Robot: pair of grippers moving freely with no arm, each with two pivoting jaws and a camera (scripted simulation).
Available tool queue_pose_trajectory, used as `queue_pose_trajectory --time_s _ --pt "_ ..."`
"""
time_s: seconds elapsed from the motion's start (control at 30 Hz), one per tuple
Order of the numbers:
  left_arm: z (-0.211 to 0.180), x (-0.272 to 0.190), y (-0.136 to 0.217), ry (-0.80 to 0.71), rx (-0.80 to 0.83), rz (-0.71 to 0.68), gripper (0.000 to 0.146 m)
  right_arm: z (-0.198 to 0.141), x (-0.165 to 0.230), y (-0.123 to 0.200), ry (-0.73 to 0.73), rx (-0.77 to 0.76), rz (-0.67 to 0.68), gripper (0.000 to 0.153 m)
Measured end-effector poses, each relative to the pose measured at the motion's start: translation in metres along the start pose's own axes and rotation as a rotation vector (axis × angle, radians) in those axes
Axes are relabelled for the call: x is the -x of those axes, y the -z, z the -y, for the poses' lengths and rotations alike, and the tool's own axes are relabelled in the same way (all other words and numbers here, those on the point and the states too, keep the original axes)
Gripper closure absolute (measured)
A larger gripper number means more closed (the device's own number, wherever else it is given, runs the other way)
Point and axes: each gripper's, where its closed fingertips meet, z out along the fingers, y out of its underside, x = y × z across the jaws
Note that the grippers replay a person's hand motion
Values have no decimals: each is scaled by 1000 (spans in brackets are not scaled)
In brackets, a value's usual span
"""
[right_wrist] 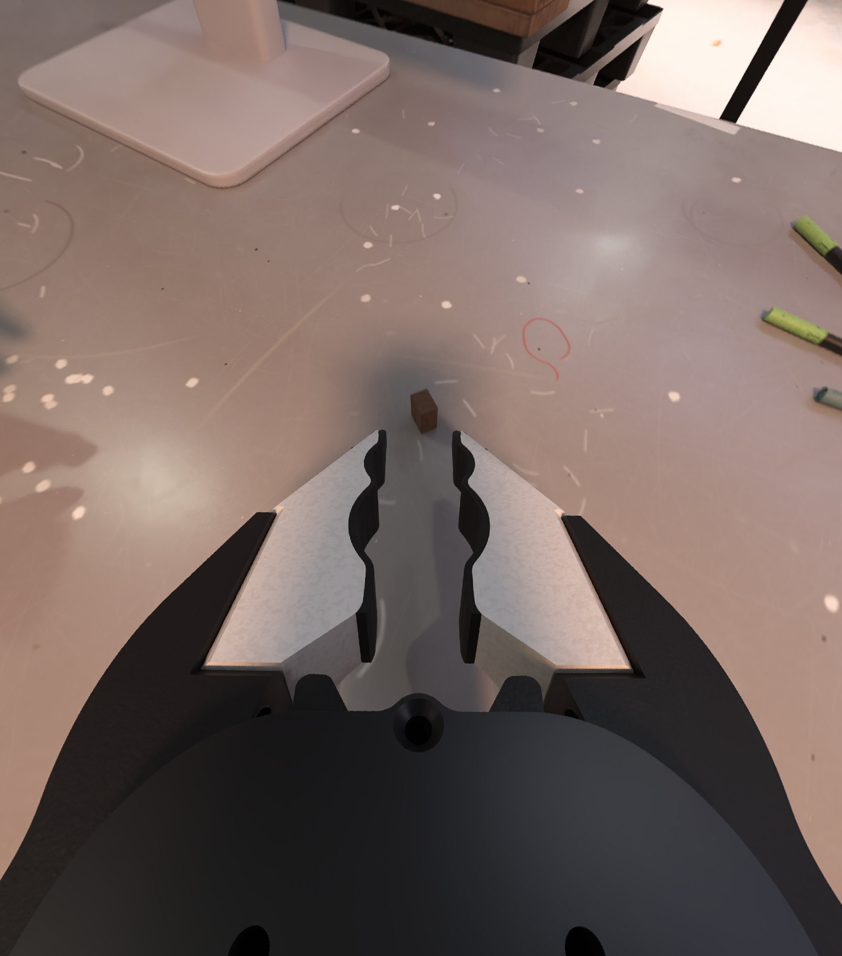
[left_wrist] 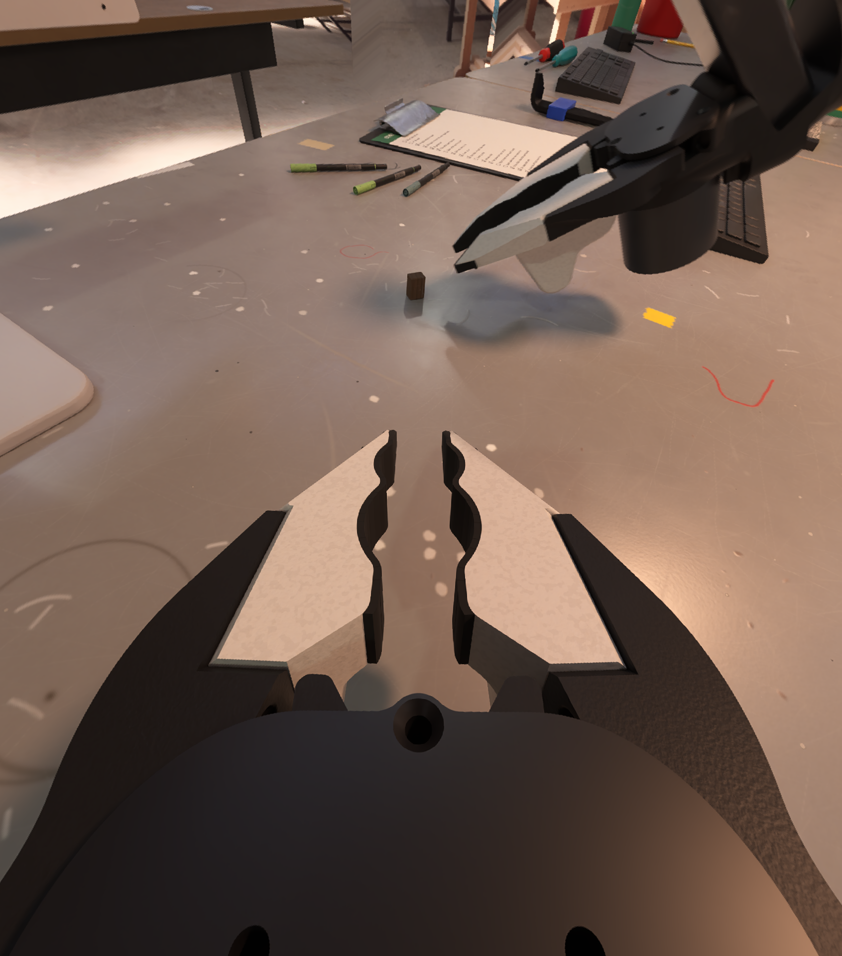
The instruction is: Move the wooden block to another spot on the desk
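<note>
One wooden block [right_wrist: 424,411] on desk [right_wrist: 253,310]

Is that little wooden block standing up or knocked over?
Standing. The wooden block rests flat on the desk, taller than wide, untouched, just beyond the right gripper.

Workshop room with a second desk

A brown-topped desk [left_wrist: 160,20] stands far left, on a pale floor [left_wrist: 72,139] in bright light.

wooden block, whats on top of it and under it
Nothing lies on the wooden block; its top is bare. It stands upright on the desk. The patch of desk beneath its base is covered.
</note>
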Motion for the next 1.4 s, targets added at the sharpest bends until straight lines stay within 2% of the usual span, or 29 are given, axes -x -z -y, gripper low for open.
queue_pose_trajectory --time_s 0.23,0.67,0.9,1.17,1.2,1.27,1.3,1.4 --pt "4 4 4 5 -36 27 129 9 1 -23 63 25 5 127" --pt "-5 1 -4 -5 38 15 128 11 0 -20 51 2 -17 129" --pt "-3 0 -3 -19 24 17 128 8 1 -21 44 16 -15 109" --pt "-1 -1 -1 -25 7 12 128 4 2 -20 60 35 -16 108" --pt "-1 -1 -1 -25 6 11 128 3 7 -20 67 40 1 108" --pt "-1 -1 -1 -23 4 10 128 -2 32 -17 90 54 174 107" --pt "-1 -1 -1 -23 2 9 128 -4 36 -16 96 67 202 106" --pt "0 -1 0 -24 -5 8 128 -7 35 -12 140 64 164 108"
